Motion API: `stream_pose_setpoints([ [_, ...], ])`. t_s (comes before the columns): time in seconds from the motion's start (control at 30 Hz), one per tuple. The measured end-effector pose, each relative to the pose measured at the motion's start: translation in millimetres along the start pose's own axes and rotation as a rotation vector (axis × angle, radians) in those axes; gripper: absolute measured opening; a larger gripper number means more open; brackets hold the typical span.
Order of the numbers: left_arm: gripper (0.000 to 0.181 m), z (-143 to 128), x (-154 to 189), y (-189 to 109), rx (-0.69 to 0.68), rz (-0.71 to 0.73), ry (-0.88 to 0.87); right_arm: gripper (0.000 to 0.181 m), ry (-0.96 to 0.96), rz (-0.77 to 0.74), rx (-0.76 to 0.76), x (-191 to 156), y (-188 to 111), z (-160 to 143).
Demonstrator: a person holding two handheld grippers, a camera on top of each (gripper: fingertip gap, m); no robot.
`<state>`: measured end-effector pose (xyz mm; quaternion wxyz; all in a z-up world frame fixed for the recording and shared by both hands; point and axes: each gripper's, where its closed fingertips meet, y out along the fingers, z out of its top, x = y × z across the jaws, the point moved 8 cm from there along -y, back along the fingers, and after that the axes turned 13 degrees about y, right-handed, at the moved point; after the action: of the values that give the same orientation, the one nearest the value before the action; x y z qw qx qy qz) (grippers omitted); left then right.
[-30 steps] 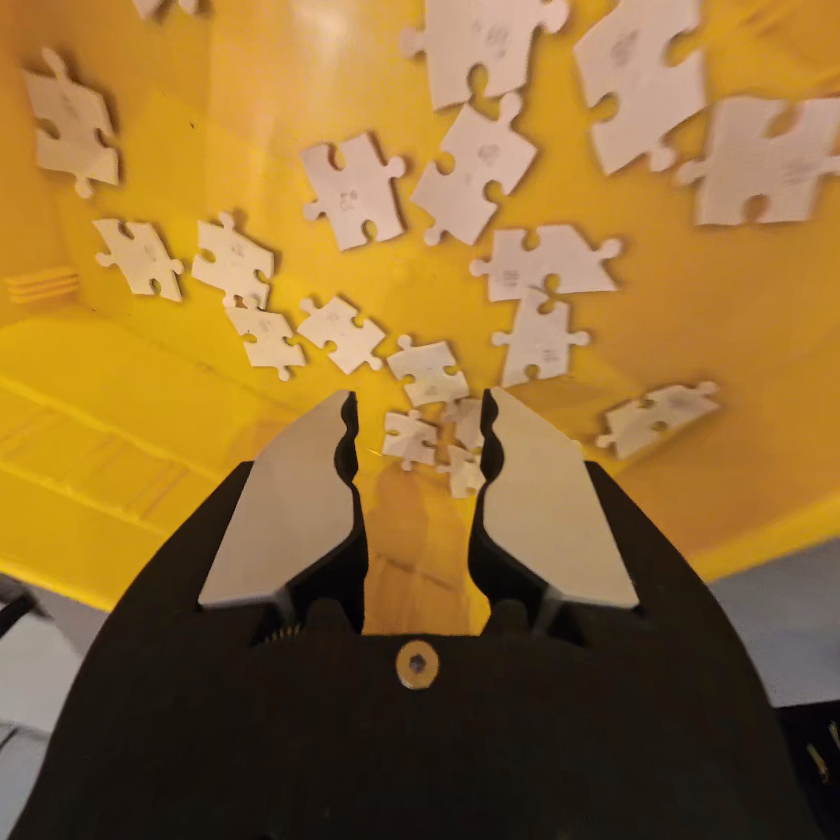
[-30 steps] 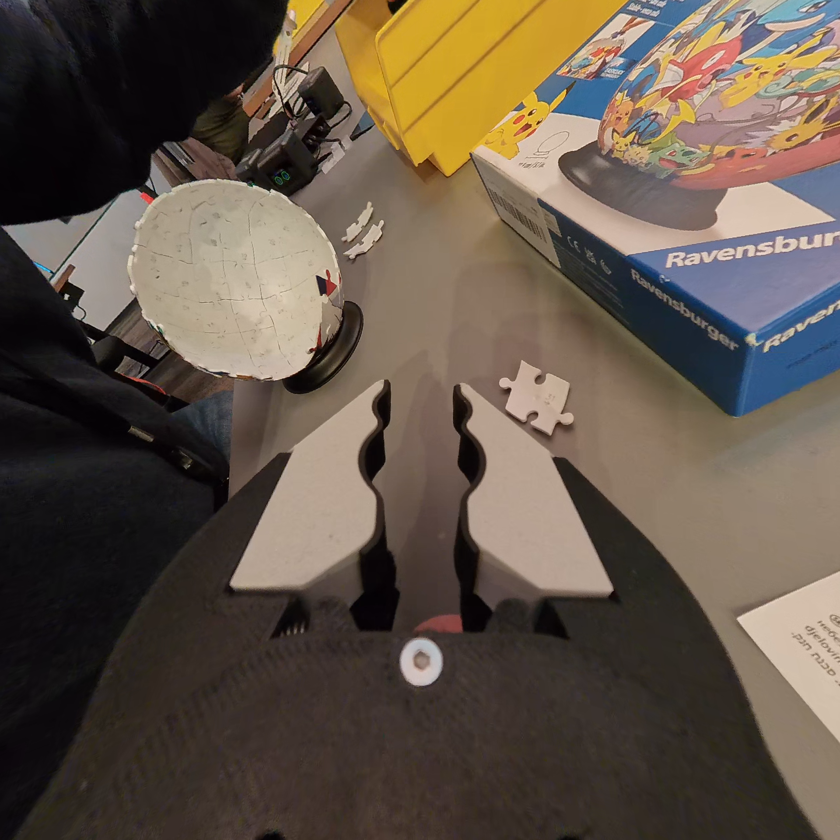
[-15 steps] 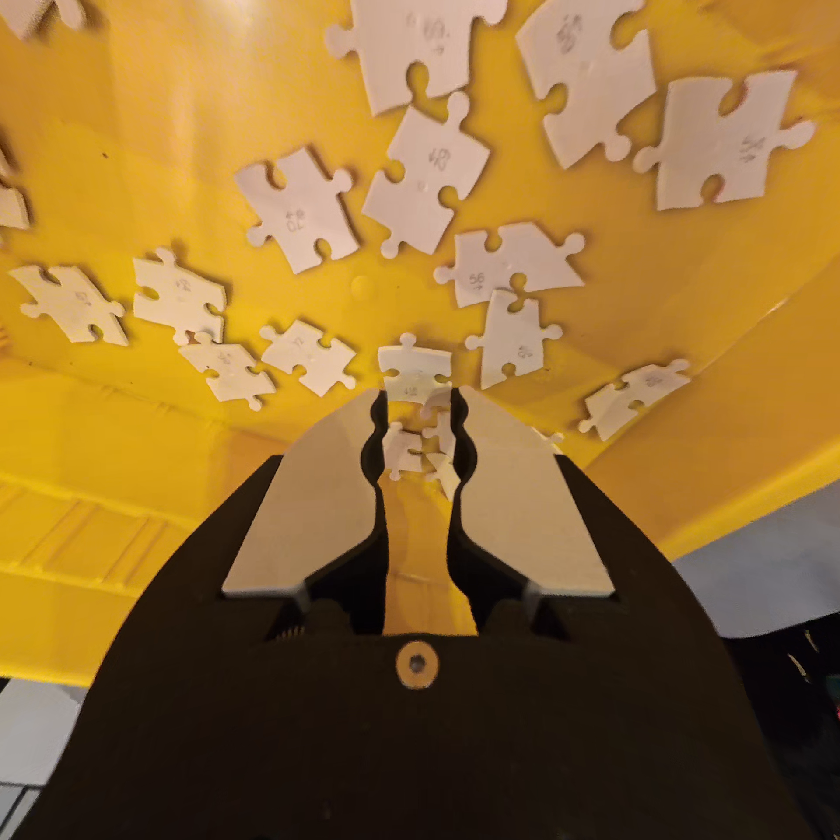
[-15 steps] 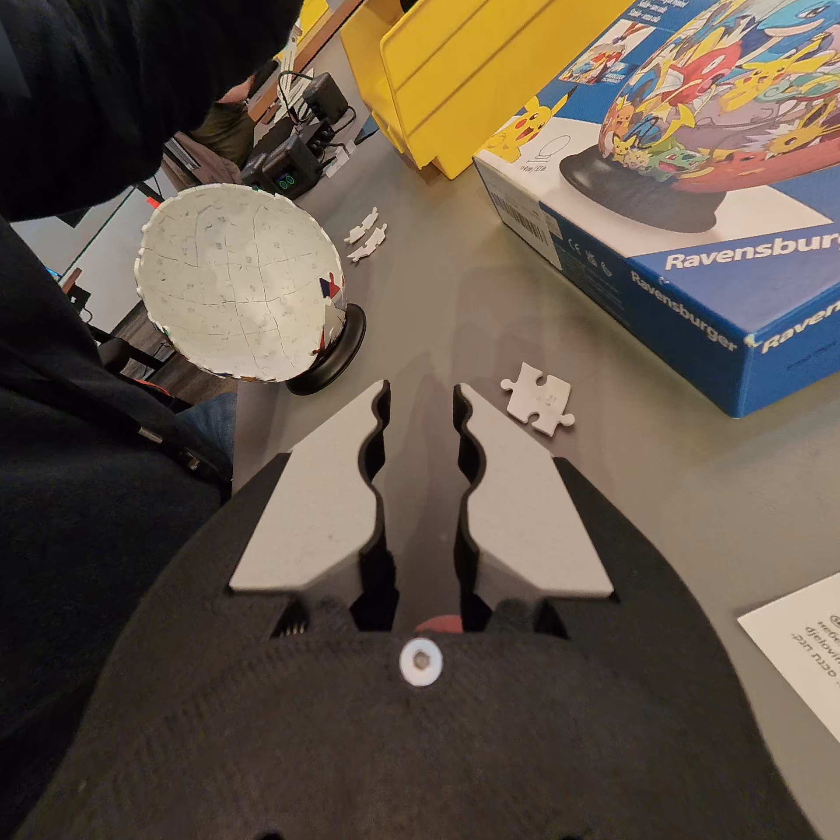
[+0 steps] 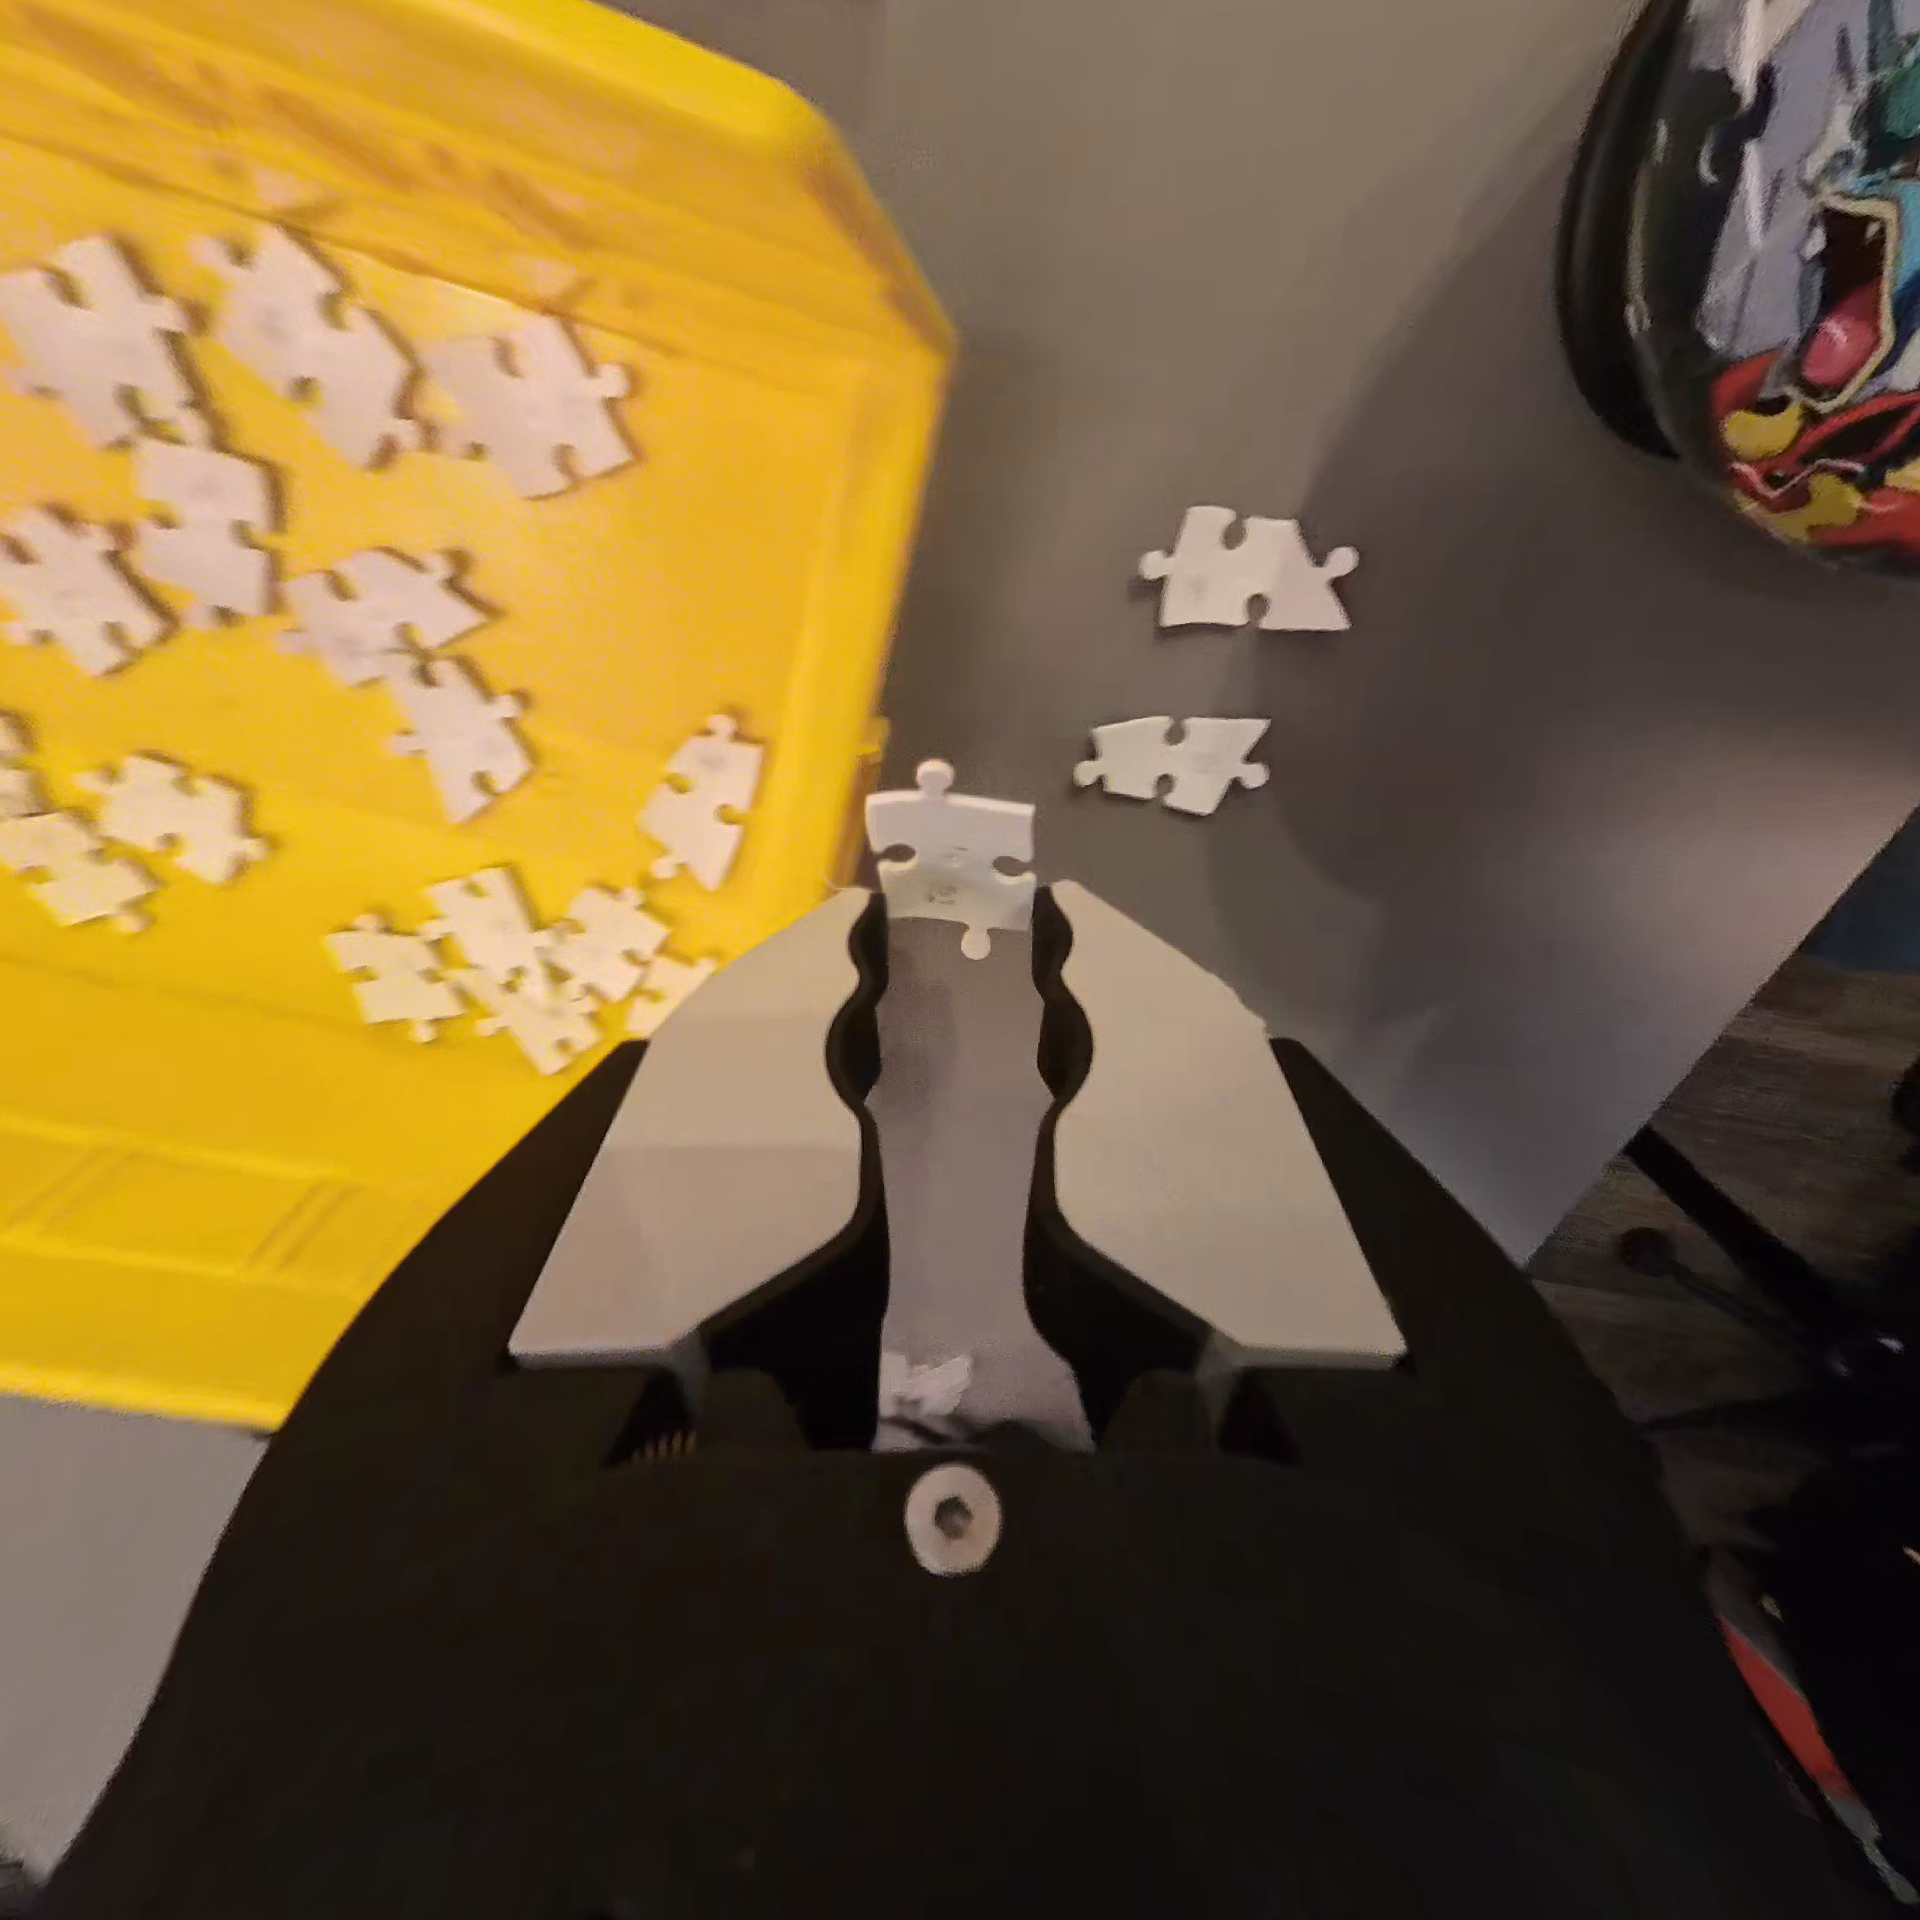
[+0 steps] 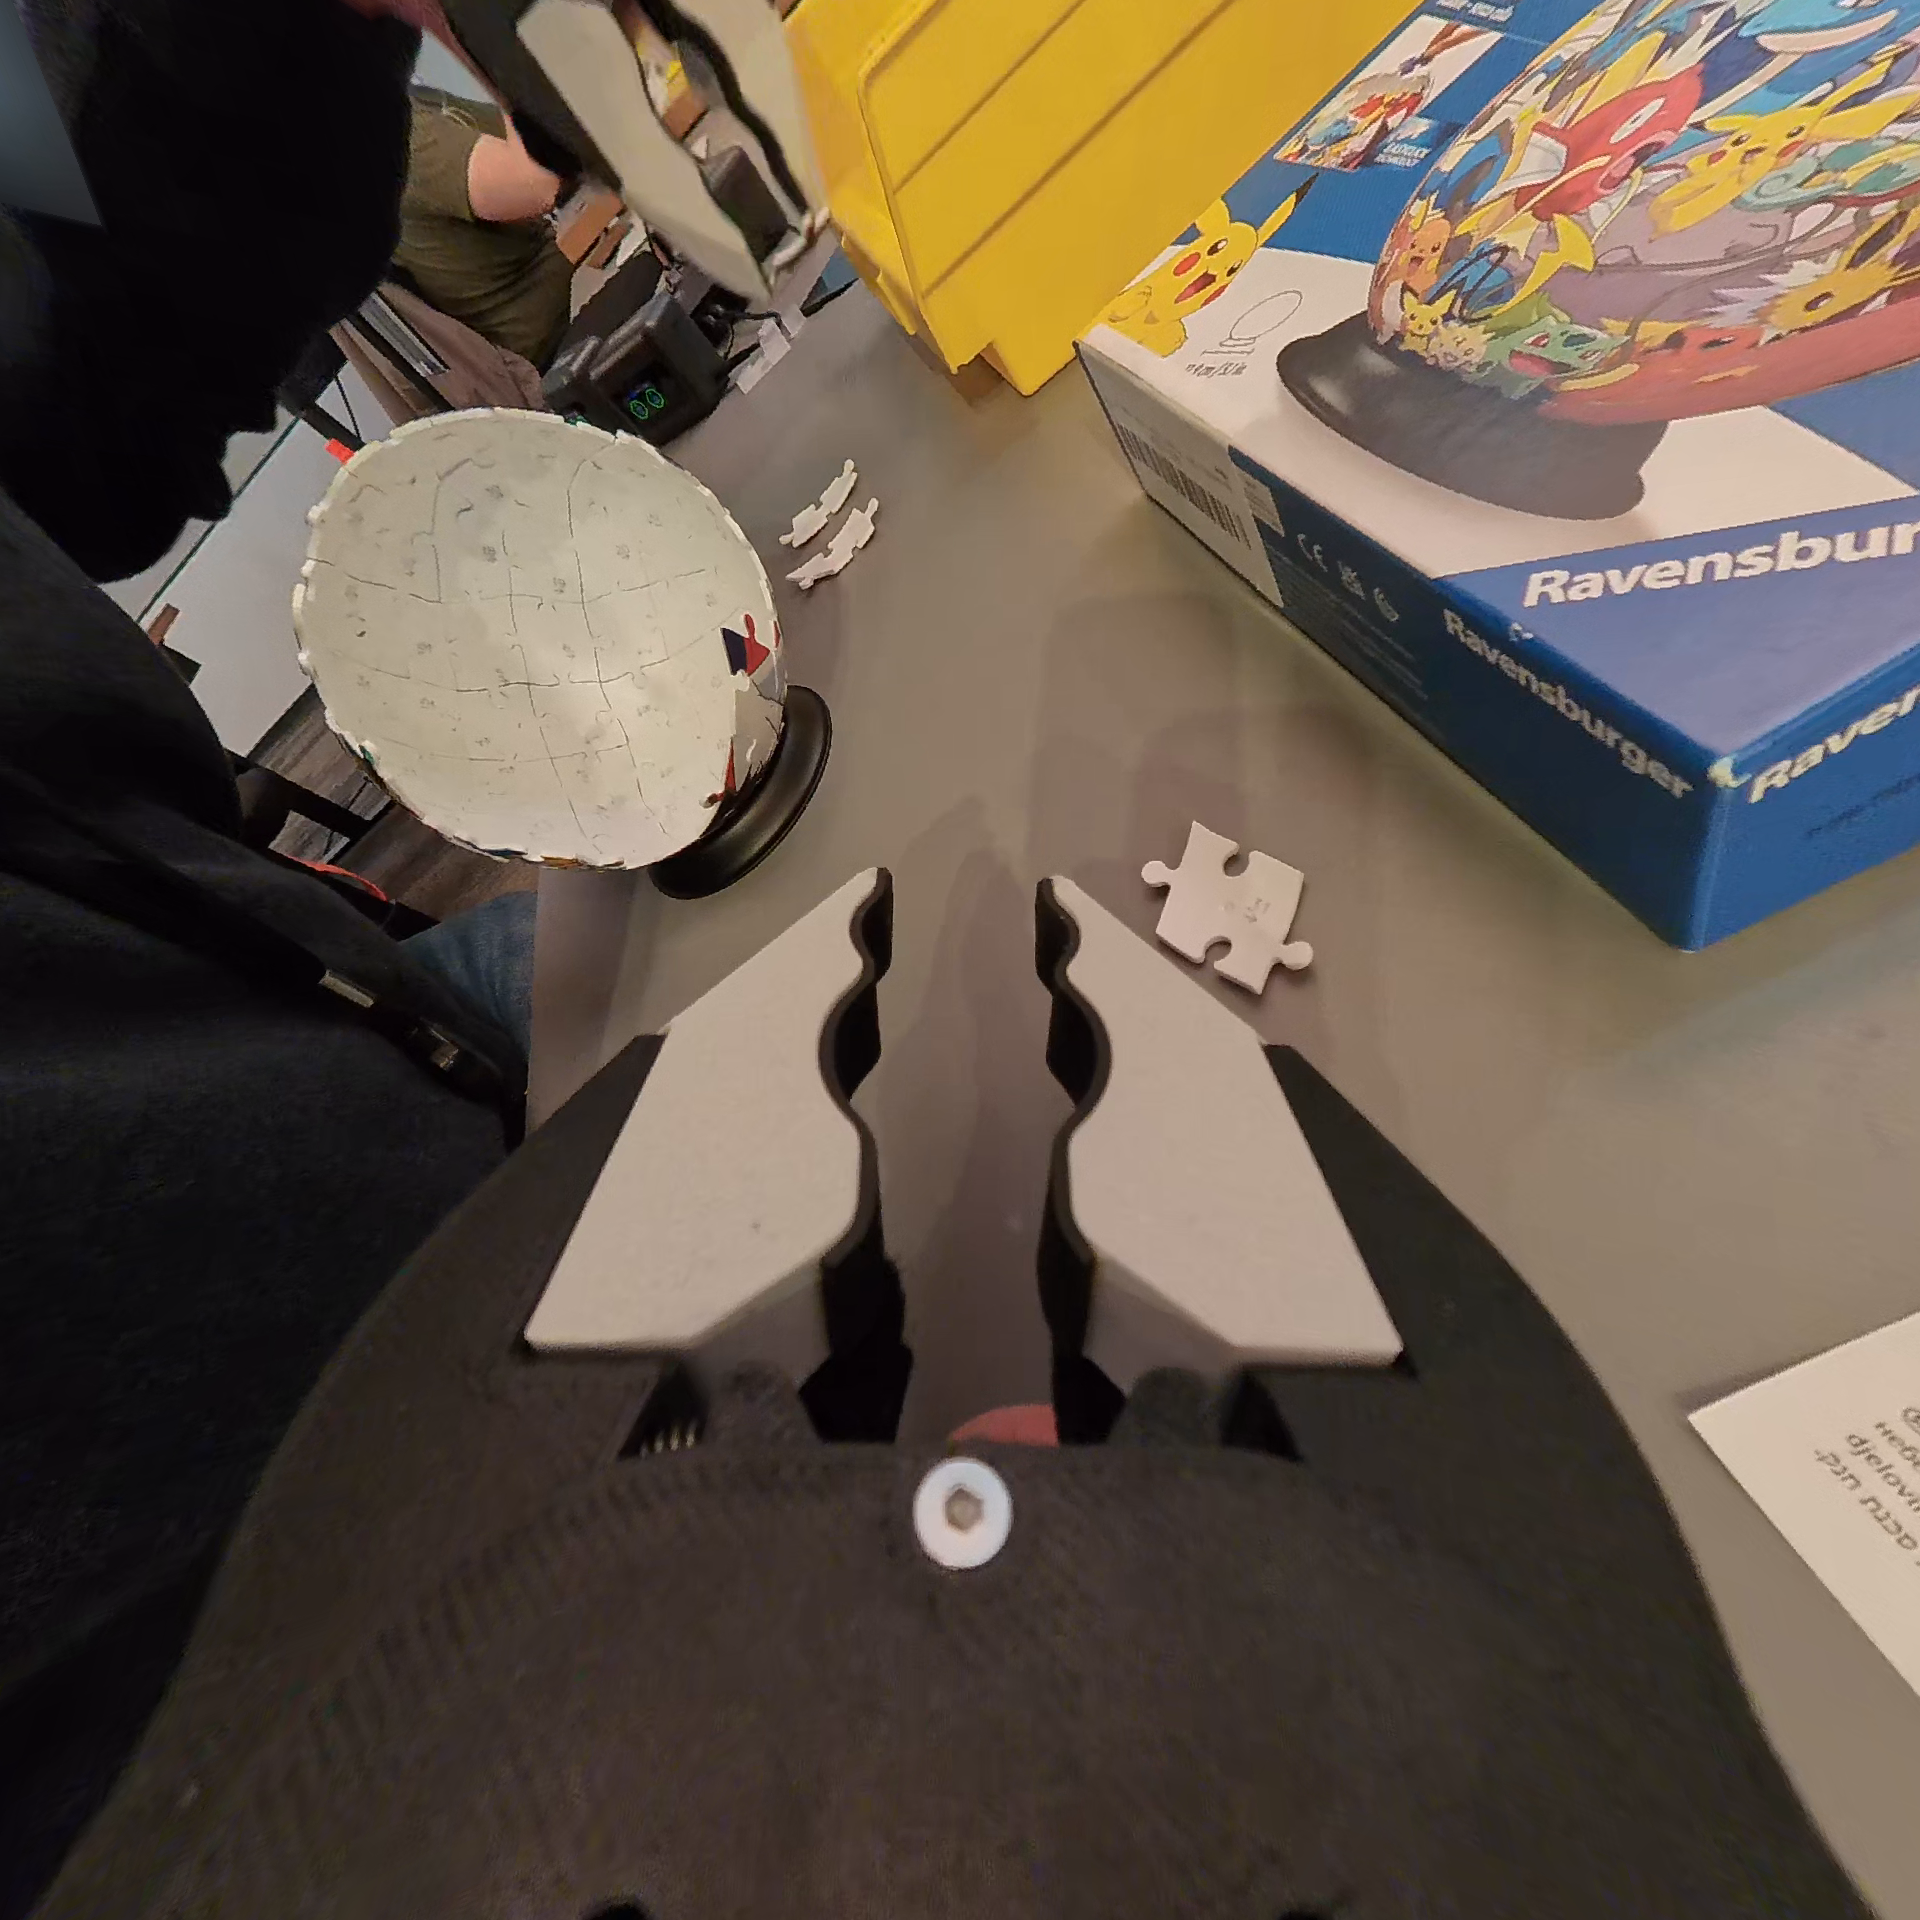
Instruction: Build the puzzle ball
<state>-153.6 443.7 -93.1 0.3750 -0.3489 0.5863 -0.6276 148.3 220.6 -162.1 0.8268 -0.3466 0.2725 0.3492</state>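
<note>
Left wrist view: my left gripper [image 5: 956, 909] now grips a puzzle piece [image 5: 952, 854], lifted clear of the yellow bin [image 5: 727, 260]. My right gripper [image 6: 964, 896] stays empty, jaws apart, near the ball [image 6: 540, 634], where the piece likely goes next.

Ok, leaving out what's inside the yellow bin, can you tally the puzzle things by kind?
Loose pieces lying on the table: 3
Held piece in the left gripper: 1
Part-built puzzle ball: 1
Puzzle box: 1
Total: 6
</note>
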Motion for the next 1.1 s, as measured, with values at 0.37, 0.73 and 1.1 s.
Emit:
stream_pose_setpoints([
  [0.37, 0.034, 0.2, 21.0, 15.4, 0.066, 0.002, -0.054, 0.026, -0.002, 0.005, 0.003, -0.2, -0.7, 0.1],
  [0.73, 0.04, -22.3, -110.7, 35.5, -0.071, 0.135, -0.118, 0.026, -0.005, 0.012, 0.01, -0.7, -1.8, 0.4],
  [1.1, 0.026, -13.2, -113.7, 63.9, -0.082, -0.001, -0.079, 0.026, -0.004, 0.019, 0.013, -0.7, -2.4, 0.6],
])
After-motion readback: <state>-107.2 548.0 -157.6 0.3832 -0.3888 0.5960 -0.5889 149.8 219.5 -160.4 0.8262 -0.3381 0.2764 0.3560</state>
